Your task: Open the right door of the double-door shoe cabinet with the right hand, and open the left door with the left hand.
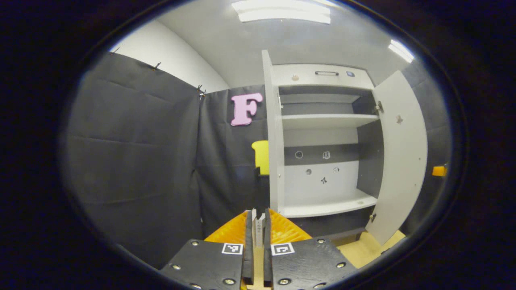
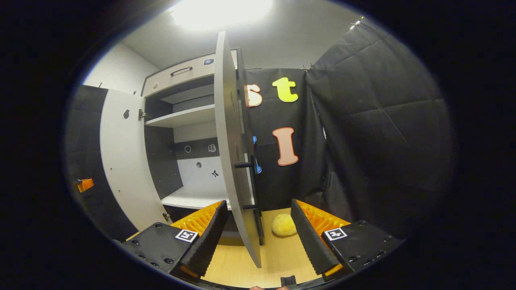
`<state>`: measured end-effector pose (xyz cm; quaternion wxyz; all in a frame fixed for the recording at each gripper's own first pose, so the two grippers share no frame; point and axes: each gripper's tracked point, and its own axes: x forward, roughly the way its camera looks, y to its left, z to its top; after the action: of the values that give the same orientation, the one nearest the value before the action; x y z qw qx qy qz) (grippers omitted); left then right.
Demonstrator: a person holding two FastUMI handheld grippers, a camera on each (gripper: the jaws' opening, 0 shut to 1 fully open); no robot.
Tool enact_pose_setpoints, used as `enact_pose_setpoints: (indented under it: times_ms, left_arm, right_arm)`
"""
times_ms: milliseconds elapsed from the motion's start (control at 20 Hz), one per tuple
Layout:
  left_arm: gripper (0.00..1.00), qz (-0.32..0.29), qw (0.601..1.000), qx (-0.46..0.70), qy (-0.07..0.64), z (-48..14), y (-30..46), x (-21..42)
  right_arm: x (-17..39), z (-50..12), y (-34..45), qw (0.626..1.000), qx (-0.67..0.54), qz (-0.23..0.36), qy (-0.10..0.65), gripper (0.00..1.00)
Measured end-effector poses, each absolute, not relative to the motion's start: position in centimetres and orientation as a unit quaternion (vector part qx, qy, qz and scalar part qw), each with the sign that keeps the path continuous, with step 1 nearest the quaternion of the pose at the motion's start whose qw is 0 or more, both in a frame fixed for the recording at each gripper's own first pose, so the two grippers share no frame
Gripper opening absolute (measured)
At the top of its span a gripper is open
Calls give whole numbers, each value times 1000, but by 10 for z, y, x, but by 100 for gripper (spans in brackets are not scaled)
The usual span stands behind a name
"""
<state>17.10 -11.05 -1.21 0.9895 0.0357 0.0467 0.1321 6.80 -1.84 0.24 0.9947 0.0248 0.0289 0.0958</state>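
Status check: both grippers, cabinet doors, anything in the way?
Left gripper shut on left door edge. Right gripper open, straddling right door. Both doors swung open. Yellow sponge on floor beyond.

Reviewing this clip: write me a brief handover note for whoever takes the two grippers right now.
Left gripper: fingers closed together, gripping the edge of the grey left cabinet door.
Right gripper: open, its fingers either side of the edge of the grey right cabinet door, not pressing on it.
Both doors of the grey double-door shoe cabinet stand swung out, shelves exposed.
A yellow round sponge-like object lies on the wooden floor.
Left to do: release and withdraw both grippers.
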Motion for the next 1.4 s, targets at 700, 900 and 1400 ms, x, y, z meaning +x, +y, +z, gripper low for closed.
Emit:
enact_pose_setpoints:
  times_ms: [700,900,1400]
  left_arm:
    - [97,100,995,-16,21,-4,-134,169]
    - [96,71,997,-16,4,-3,-134,171]
    - [96,1,999,-45,-17,-22,-153,175]
  right_arm:
    - [51,-18,31,990,44,127,47,98]
    - [48,-14,51,993,36,106,32,98]
    - [34,-36,71,998,44,43,15,98]
